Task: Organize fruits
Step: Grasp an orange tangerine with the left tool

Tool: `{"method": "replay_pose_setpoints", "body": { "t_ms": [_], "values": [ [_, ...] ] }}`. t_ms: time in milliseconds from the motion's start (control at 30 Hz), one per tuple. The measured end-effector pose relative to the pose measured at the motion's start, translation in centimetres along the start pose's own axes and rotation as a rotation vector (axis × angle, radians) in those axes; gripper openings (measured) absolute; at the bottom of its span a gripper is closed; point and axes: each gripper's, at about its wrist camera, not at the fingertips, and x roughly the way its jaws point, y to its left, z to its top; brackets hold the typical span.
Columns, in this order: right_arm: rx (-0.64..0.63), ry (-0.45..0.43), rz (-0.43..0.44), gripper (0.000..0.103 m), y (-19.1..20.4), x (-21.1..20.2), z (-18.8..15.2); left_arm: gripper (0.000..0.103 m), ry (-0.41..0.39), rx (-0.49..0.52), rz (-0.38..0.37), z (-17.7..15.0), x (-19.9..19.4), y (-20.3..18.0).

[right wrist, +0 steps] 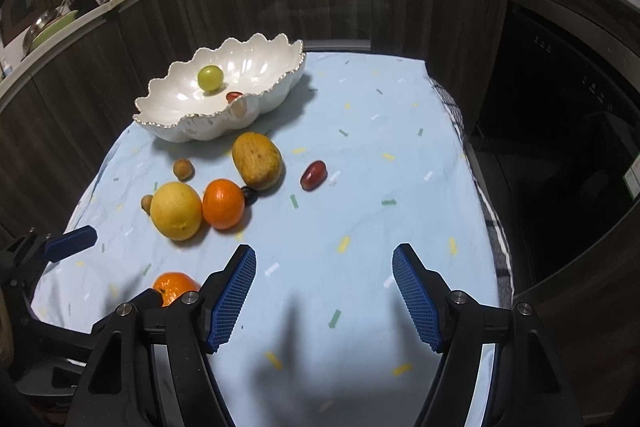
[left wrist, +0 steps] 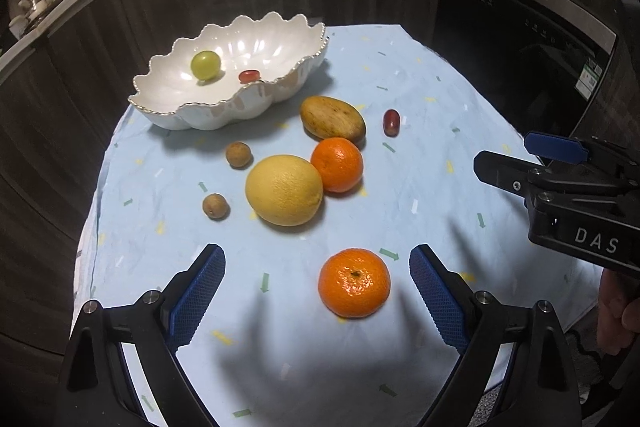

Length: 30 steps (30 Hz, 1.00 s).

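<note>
**Ana:** Fruit is lying all over the blue cloth (left wrist: 420, 99) in the left wrist view. What is the left gripper (left wrist: 316, 269) doing?

**Ben:** It is hanging over the near edge with its fingers spread wide, gripping nothing. A tangerine (left wrist: 354, 283) is sitting on the cloth between the blue pads (left wrist: 196, 291), nearer the right one, touching neither.

**Ana:** And farther off?

**Ben:** A big yellow citrus (left wrist: 284, 190) is touching a second orange (left wrist: 337, 165), with a brownish mango (left wrist: 332, 119) just behind. Two small brown fruits (left wrist: 239, 155) (left wrist: 215, 206) are lying to the left, and a red grape (left wrist: 391, 123) is lying apart on the right. The white scalloped bowl (left wrist: 168, 103) is standing at the far left, holding a green fruit (left wrist: 205, 65) and a small red one (left wrist: 249, 75).

**Ana:** Is the other tool showing?

**Ben:** The right gripper (left wrist: 528, 157) is reaching in from the right edge, fingers parted, empty.

**Ana:** Now the right wrist view.

**Ben:** The right gripper (right wrist: 324, 269) is hovering over bare cloth (right wrist: 380, 147) with fingers released. The bowl (right wrist: 192, 129) is standing far left, the mango (right wrist: 257, 159), orange (right wrist: 223, 203) and yellow citrus (right wrist: 176, 210) are clustering in front of it, and the red grape (right wrist: 314, 175) is lying apart to their right. A dark little fruit (right wrist: 250, 195) is peeking out between orange and mango. The tangerine (right wrist: 176, 287) is sitting low left, partly hidden behind the finger, with the left gripper (right wrist: 116, 267) around it.
</note>
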Motion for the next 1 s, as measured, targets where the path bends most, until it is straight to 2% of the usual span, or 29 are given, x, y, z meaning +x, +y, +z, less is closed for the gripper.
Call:
{"method": "replay_pose_setpoints", "body": {
  "t_ms": [333,767,1000],
  "values": [
    [0.019,0.007,-0.003,0.072,-0.4,0.4,-1.5,0.084,0.026,0.043,-0.006,-0.6,1.7,-1.1],
    [0.020,0.024,-0.006,0.072,-0.4,1.1,-1.9,0.067,0.067,0.069,-0.016,-1.3,4.0,-1.8],
    [0.019,0.035,-0.014,0.072,-0.4,1.4,-2.0,0.048,0.096,0.069,-0.056,-1.5,4.9,-2.0]
  ]
}}
